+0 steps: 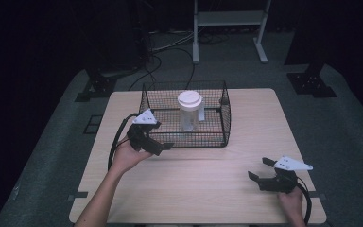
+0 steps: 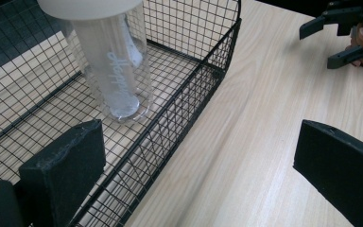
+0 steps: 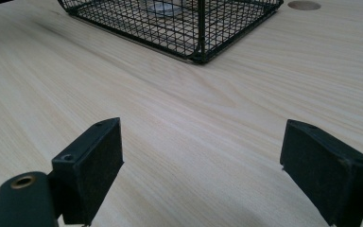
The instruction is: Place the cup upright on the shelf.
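Evidently the step in hand is the approach to the wire basket [image 1: 227, 113], which stands on the table [image 1: 208, 189] with a clear bottle [image 1: 189, 113] upright inside it, white lid on top, near the basket's middle. The left gripper [image 1: 163, 146] hovers at the basket's near left corner, its jaws spread wide and holding nothing; in the left gripper view one jaw sits over the basket's floor and the other over bare wood, so they straddle the near wall [image 2: 189, 104]. My guess is that the next move calls for either closing on that wall or lifting over it toward the bottle [image 2: 118, 71]. The left forearm angles up from the near edge, palm under the tool. The right gripper [image 1: 260, 170] rests low, well clear of the basket's near right corner, jaws wide and empty, pointing back toward the basket [image 3: 189, 28].
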`<state>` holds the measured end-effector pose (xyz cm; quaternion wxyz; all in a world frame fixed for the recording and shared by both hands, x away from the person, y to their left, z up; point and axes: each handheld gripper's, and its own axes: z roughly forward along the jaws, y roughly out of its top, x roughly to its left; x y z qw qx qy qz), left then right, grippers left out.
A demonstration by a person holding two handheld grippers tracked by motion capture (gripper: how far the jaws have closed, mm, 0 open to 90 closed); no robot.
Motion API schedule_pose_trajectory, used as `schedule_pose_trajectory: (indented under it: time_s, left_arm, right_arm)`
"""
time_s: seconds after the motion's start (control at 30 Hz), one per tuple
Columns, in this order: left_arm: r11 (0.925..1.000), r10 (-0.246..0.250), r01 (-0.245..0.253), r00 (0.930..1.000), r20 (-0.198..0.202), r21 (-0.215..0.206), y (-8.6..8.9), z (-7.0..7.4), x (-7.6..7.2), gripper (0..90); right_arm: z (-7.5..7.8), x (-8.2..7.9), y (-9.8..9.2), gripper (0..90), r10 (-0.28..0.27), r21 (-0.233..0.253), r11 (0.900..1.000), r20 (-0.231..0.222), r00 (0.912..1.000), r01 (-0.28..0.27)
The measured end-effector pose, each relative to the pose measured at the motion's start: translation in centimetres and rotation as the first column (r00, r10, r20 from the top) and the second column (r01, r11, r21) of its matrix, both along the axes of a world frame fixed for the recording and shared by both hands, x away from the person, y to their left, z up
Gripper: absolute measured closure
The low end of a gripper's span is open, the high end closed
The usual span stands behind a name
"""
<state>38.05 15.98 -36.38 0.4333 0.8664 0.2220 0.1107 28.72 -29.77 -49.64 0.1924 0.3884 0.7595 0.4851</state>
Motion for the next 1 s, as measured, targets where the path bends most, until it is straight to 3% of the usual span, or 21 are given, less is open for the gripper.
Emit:
schedule_pose_trajectory:
  time_s: [0.77,1.0]
  left_arm:
    - [0.9992,-0.006,0.005,0.9999,-0.016,-0.040,1.0,-2.4,-2.6,2.1]
    - [0.9995,-0.001,0.001,0.9999,-0.017,-0.032,1.3,-3.1,-3.1,2.0]
  right_arm:
    - [0.0,0.0,0.0,12.9,-0.002,-0.008,1.000,-0.001,1.0000,0.002]
    - [0.0,0.0,0.0,12.9,-0.002,-0.009,1.000,0.000,1.0000,0.002]
